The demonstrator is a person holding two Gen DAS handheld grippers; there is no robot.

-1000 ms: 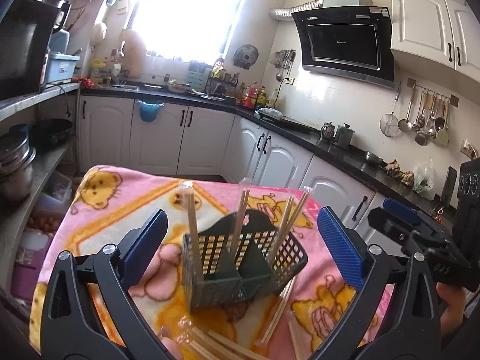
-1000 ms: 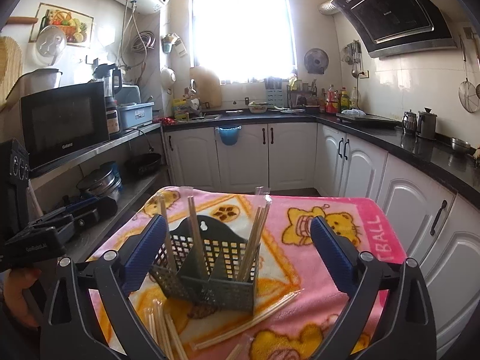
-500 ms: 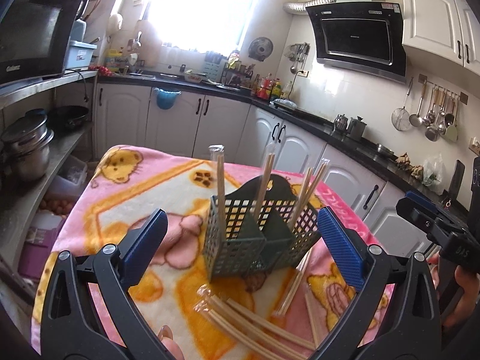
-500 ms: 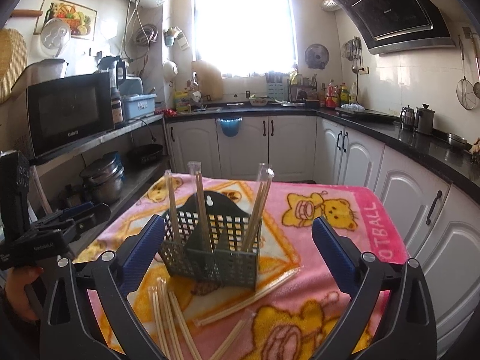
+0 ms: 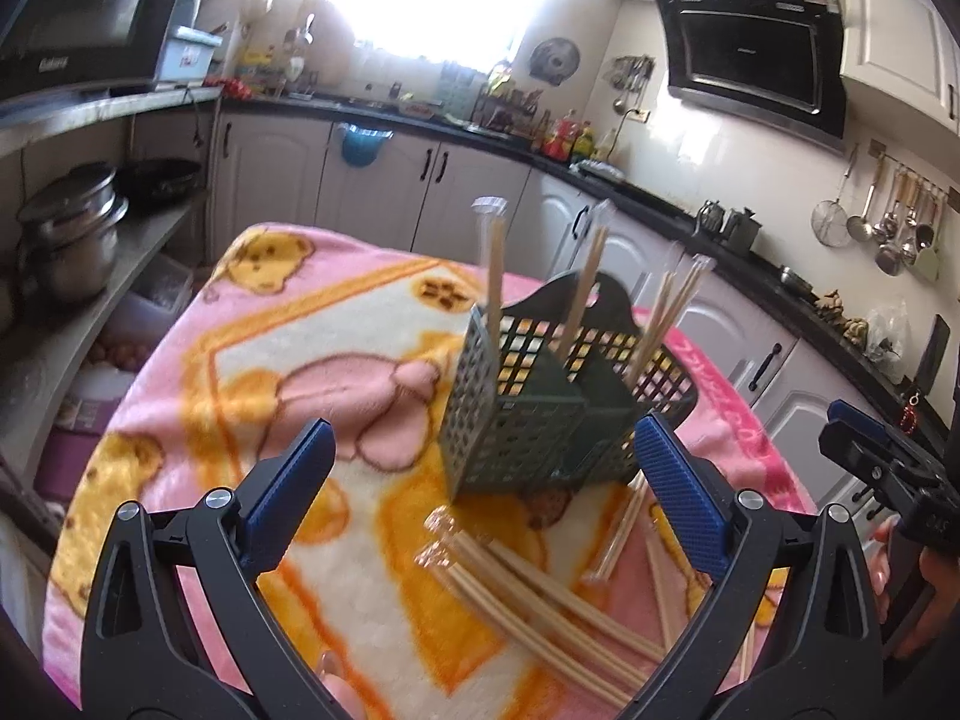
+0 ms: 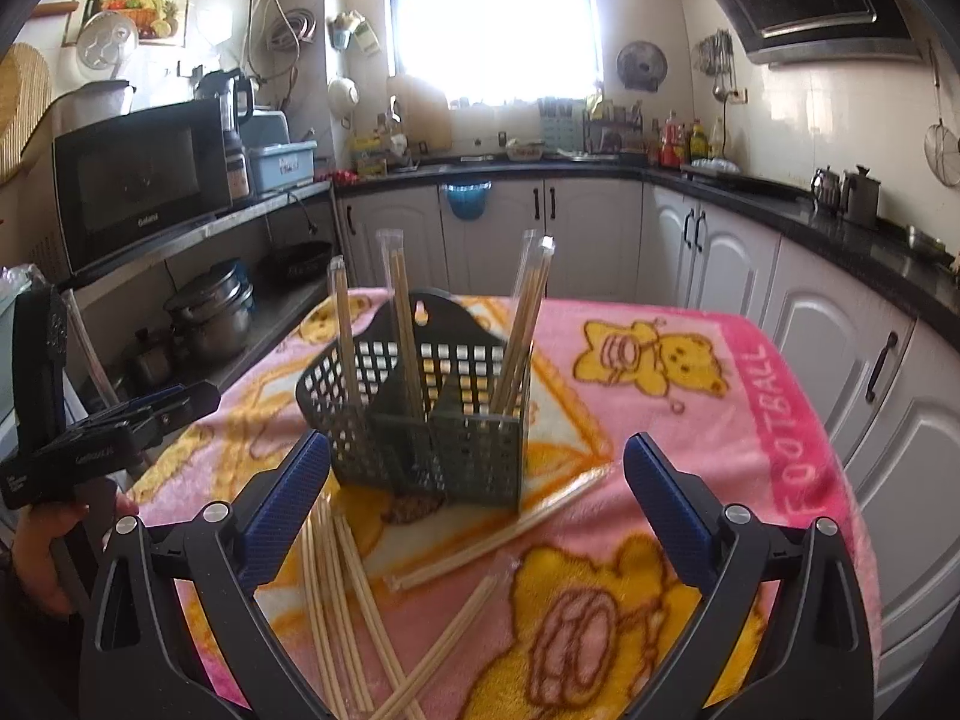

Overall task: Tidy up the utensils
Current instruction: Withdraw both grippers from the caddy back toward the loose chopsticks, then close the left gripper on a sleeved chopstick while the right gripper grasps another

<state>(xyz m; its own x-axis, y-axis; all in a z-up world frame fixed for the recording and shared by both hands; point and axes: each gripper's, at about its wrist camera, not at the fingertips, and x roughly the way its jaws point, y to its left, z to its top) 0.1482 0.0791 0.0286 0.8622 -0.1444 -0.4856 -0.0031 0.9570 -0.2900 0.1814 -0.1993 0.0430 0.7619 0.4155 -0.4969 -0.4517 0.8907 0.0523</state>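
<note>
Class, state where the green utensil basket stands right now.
The green utensil basket stands upright mid-table on the pink bear blanket, centred in the right wrist view, loose chopsticks lying just in front.

Left gripper (image 5: pixel 483 465): black frame, blue-padded fingers (image 5: pixel 291 483) spread wide apart, nothing between them, pointing forward and slightly downward. Right gripper (image 6: pixel 477 477): same build, fingers (image 6: pixel 669 507) likewise spread wide and empty. Each gripper appears at the edge of the opposite view, gripped from below by a person's hand (image 6: pixel 36 558); the other hand (image 5: pixel 912 594) is partly hidden.
</note>
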